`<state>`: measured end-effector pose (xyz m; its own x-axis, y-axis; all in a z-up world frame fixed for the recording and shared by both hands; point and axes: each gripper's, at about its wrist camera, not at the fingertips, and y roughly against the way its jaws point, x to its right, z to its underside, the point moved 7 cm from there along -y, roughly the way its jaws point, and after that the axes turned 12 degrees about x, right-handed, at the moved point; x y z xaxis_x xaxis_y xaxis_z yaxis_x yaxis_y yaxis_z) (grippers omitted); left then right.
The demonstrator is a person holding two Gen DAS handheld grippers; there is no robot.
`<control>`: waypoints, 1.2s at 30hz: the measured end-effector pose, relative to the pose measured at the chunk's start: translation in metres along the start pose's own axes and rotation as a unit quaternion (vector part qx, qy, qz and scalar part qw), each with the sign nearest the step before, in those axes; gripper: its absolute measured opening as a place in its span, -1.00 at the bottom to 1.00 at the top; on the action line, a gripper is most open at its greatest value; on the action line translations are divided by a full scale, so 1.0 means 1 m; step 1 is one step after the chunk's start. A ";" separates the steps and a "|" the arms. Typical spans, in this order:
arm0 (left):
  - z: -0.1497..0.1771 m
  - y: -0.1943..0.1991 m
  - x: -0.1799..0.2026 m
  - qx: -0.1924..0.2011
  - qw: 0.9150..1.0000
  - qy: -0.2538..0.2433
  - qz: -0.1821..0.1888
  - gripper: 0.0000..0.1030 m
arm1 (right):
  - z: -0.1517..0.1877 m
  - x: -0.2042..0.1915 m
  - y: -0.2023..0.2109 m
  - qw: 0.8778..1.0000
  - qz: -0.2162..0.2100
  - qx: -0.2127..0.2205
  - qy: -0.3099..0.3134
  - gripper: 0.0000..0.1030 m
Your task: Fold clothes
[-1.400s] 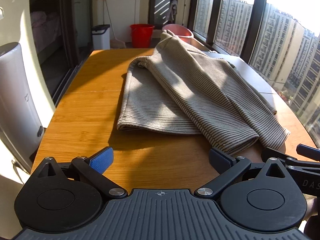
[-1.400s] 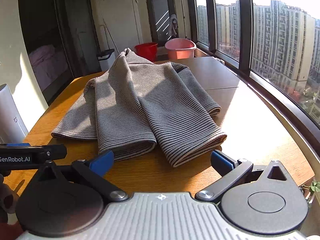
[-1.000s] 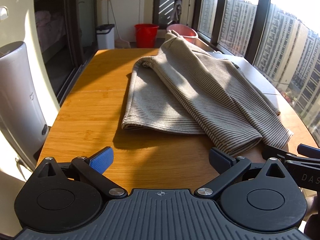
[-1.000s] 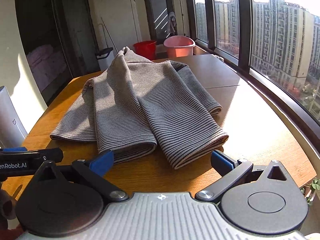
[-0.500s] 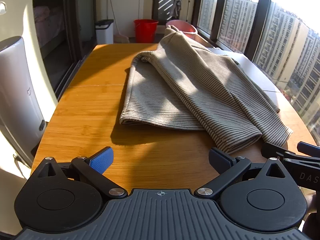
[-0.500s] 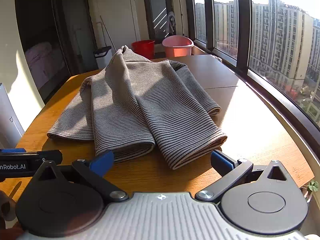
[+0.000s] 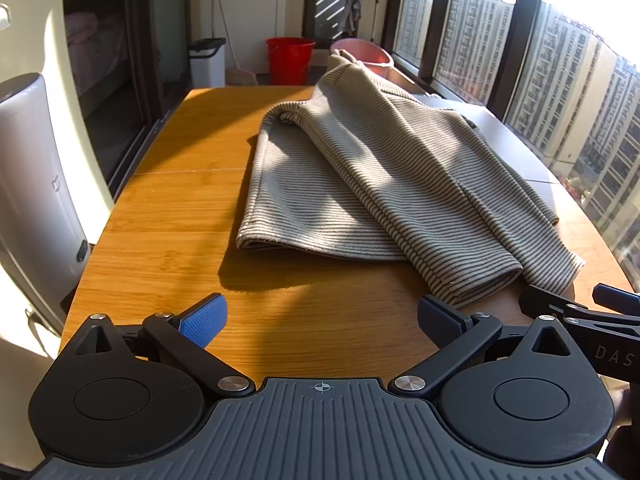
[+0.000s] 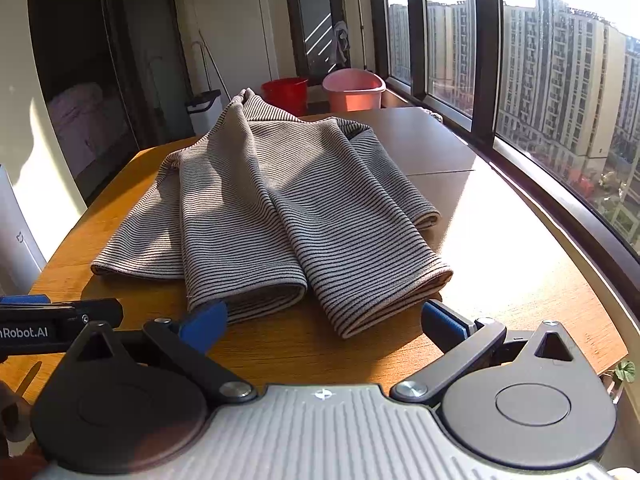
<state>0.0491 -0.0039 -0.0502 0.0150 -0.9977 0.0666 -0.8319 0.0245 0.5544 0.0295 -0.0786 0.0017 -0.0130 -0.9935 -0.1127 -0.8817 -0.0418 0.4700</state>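
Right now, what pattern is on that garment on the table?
Thin dark stripes on beige garment, clearest in the right wrist view.

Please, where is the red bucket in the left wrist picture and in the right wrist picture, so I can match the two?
Left wrist view: the red bucket stands top centre, beyond the far end of the table.
Right wrist view: the red bucket stands upper centre, behind the striped garment.
Shared landmark: the pink tub stands just right of it in both.

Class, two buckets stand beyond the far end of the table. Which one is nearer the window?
The pink bucket. It stands on the window side; the red bucket stands beside it, toward the white bin.
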 end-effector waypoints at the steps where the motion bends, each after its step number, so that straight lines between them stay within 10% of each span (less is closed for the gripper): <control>1: 0.000 0.000 0.000 0.000 1.000 0.000 0.000 1.00 | 0.000 0.000 0.000 1.000 0.000 0.000 0.001 1.00; 36: 0.000 -0.001 0.002 -0.003 1.000 -0.002 0.001 1.00 | 0.002 0.005 -0.003 1.000 0.004 -0.003 -0.004 1.00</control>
<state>0.0503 -0.0060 -0.0506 0.0109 -0.9978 0.0657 -0.8288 0.0277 0.5589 0.0309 -0.0828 -0.0022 -0.0235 -0.9930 -0.1156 -0.8790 -0.0346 0.4756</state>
